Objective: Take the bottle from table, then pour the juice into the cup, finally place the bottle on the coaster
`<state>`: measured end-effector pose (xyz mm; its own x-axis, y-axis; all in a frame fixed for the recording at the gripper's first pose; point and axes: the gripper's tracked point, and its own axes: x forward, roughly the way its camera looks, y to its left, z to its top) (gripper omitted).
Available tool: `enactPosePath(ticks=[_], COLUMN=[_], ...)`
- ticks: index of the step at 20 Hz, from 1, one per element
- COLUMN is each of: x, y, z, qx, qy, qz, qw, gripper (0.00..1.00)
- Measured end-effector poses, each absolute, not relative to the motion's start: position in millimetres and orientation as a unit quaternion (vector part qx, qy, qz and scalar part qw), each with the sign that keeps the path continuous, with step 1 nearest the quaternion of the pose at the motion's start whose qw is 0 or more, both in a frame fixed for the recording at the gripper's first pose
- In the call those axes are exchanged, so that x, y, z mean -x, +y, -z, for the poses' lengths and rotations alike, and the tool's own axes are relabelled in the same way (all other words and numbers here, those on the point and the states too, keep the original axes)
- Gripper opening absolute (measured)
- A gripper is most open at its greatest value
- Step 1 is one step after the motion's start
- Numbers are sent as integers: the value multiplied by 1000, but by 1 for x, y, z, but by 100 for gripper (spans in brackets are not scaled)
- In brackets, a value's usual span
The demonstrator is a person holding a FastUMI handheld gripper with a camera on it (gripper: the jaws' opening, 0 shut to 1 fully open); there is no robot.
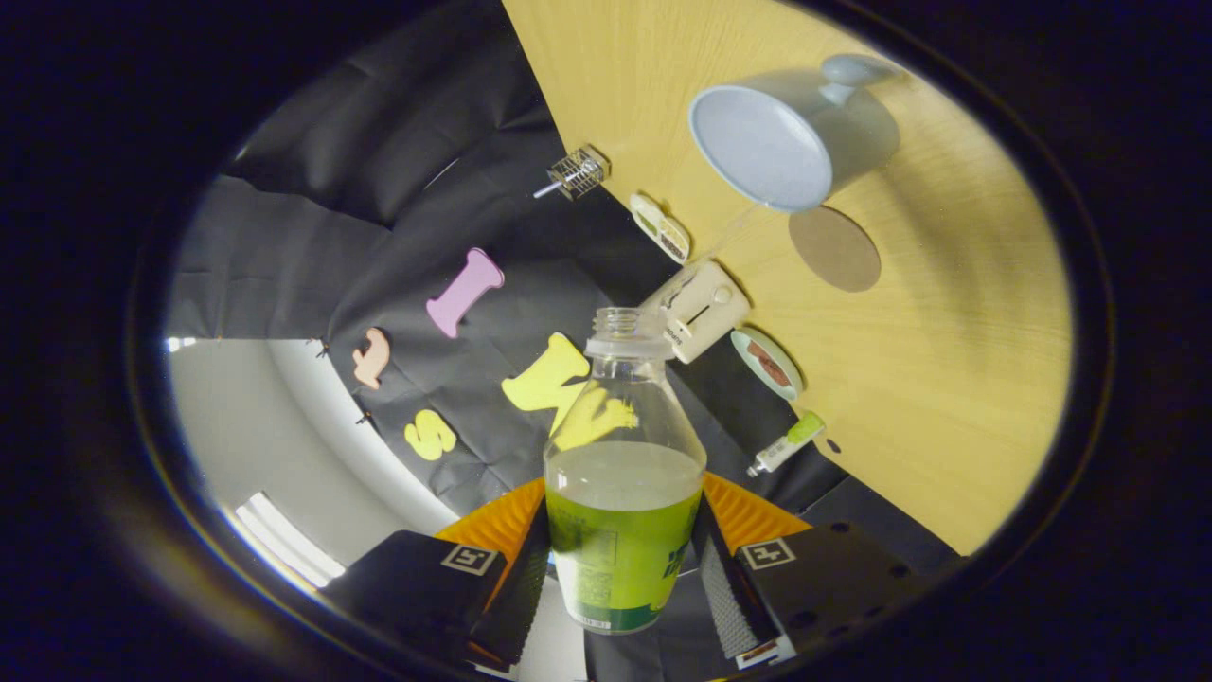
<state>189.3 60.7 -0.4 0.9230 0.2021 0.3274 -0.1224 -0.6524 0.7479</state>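
The gripper [620, 578] held the bottle [623, 474] between its two fingers [516, 587], both pads pressing on the lower, labelled part, so the fingers were clamped on it. The bottle was uncapped, its open neck pointing ahead and away from the fingers, with green juice filling roughly the lower half. The whole view was rolled, so the tabletop [947, 379] ran slantwise beyond the bottle; the bottle looked lifted clear of it.

By my judgement the first step, taking the bottle, was done and the pour was in hand but not begun: the juice sat level and well below the neck, and none showed in the cup [772, 142].

The cup, a pale mug with its handle on the far side, stood well beyond the bottle's mouth and off to one side of it. The coaster [835, 248], a round brown disc, lay just beside the cup, on the side nearer the bottle. Nearer the bottle than the cup, along the tabletop's edge, sat a white switch box [701, 308], two small dishes [661, 227] and a tube [786, 443].

The next move likely called for carrying the bottle's mouth over the cup's rim, passing above the box, then tipping slowly. With the neck wide open, an early tilt could spill juice short of the cup.
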Motion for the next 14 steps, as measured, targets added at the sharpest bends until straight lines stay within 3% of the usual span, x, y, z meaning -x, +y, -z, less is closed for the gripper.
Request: enactPosePath(ticks=[14], x=[-191], y=[26], z=[-11], qx=[-923], qy=[-23], qz=[-190], qw=[333], gripper=[78])
